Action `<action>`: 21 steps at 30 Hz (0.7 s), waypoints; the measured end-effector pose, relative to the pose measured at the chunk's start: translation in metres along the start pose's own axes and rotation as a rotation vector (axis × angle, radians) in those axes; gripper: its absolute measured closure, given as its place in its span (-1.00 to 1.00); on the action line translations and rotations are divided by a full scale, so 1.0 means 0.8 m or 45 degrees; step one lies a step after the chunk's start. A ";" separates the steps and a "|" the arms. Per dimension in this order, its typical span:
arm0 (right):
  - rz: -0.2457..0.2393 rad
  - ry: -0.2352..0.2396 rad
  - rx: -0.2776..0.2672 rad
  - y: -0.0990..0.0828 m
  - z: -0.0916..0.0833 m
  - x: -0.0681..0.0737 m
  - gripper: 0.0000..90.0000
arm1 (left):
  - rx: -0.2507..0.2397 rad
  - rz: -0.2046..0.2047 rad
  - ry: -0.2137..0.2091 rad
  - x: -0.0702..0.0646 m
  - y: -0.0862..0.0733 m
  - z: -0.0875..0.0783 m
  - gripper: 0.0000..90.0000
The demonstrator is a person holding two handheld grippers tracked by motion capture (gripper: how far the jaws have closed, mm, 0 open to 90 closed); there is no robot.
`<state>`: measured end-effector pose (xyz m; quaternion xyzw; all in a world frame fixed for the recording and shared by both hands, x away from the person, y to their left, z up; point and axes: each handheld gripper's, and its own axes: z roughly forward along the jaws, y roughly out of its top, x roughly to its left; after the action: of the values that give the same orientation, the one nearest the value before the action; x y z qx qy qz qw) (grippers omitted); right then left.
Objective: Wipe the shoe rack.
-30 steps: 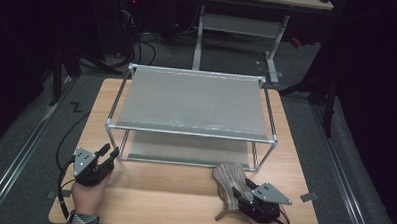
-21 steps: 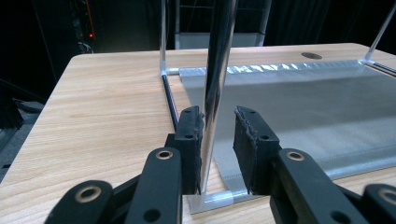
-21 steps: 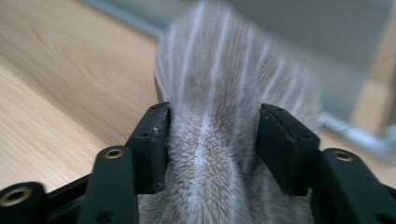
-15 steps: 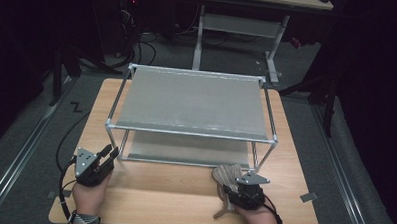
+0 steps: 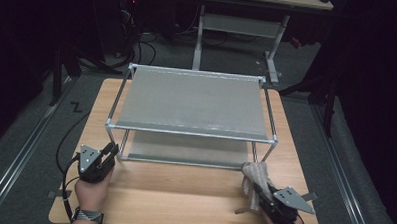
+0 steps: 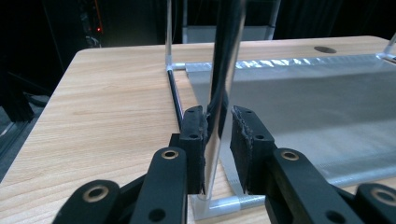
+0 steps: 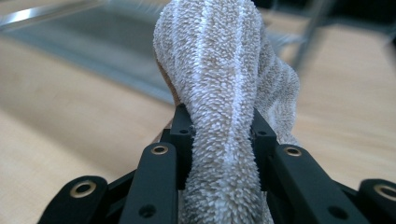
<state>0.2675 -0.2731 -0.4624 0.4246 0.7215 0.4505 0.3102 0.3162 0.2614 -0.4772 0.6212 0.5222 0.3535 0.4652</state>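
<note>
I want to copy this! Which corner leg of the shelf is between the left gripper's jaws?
The front left leg, nearest the left gripper. The other three legs stand farther away.

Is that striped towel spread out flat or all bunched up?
Bunched up. The towel is gathered into a thick roll squeezed between the jaws of the right claw, its free end bulging above them rather than lying flat on the table.

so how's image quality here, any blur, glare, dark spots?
High view: room around the table near black, tabletop lit. Left gripper view: glare streaks on the rack post, jaws sharp. Right gripper view: towel sharp, rack and table behind blurred.
</note>
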 end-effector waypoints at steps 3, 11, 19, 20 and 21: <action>0.034 -0.085 -0.114 0.002 -0.017 -0.012 0.56 | 0.006 -0.018 -0.002 0.002 0.000 0.006 0.62; 0.024 -0.190 -0.337 0.035 -0.013 -0.033 0.48 | 0.022 0.051 0.014 0.002 0.004 0.012 0.79; 0.041 -0.171 -0.290 0.037 0.020 -0.039 0.22 | 0.027 0.095 0.003 0.000 0.005 0.013 0.81; 0.058 -0.175 -0.264 0.036 0.028 -0.043 0.14 | 0.027 0.099 -0.002 0.001 0.005 0.013 0.81; 0.072 -0.175 -0.256 0.035 0.032 -0.046 0.11 | 0.026 0.101 -0.004 0.001 0.005 0.013 0.81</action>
<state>0.3143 -0.2893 -0.4445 0.4415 0.6374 0.4991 0.3869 0.3274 0.2601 -0.4771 0.6468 0.5000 0.3655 0.4451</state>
